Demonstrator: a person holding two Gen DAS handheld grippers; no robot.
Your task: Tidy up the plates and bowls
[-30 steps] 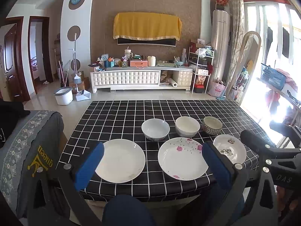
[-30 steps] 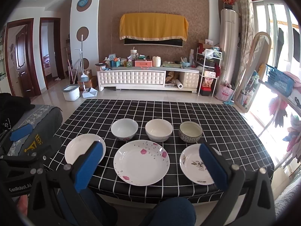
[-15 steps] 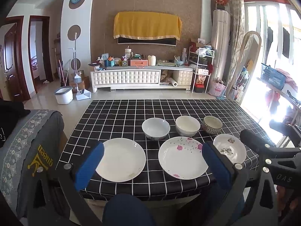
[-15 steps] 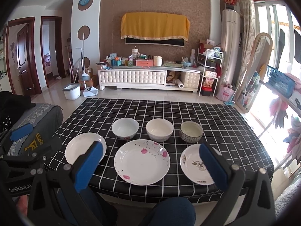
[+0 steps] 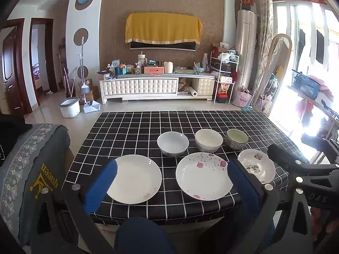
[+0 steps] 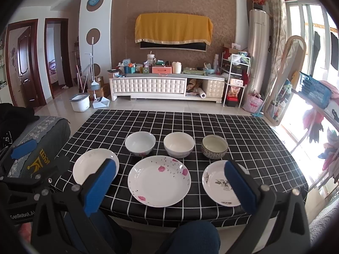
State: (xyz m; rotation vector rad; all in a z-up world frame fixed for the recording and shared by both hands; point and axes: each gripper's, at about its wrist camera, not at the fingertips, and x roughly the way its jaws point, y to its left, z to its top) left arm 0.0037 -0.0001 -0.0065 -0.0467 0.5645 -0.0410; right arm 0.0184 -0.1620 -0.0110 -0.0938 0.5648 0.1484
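I have both tongs held off the near edge of the bench (image 6: 233, 127), each spread wide and carrying nothing. Taking the pink-flowered plate (image 6: 159, 183) as my marker: the plain white plate (image 5: 134, 178) lies just left of it, the small patterned plate (image 6: 220, 183) just right, and three bowls stand in a row behind. The left tongs (image 5: 169, 188) sit squarely before the white plate, the right tongs (image 6: 169, 187) before the flowered one, so I judge each takes its own side.
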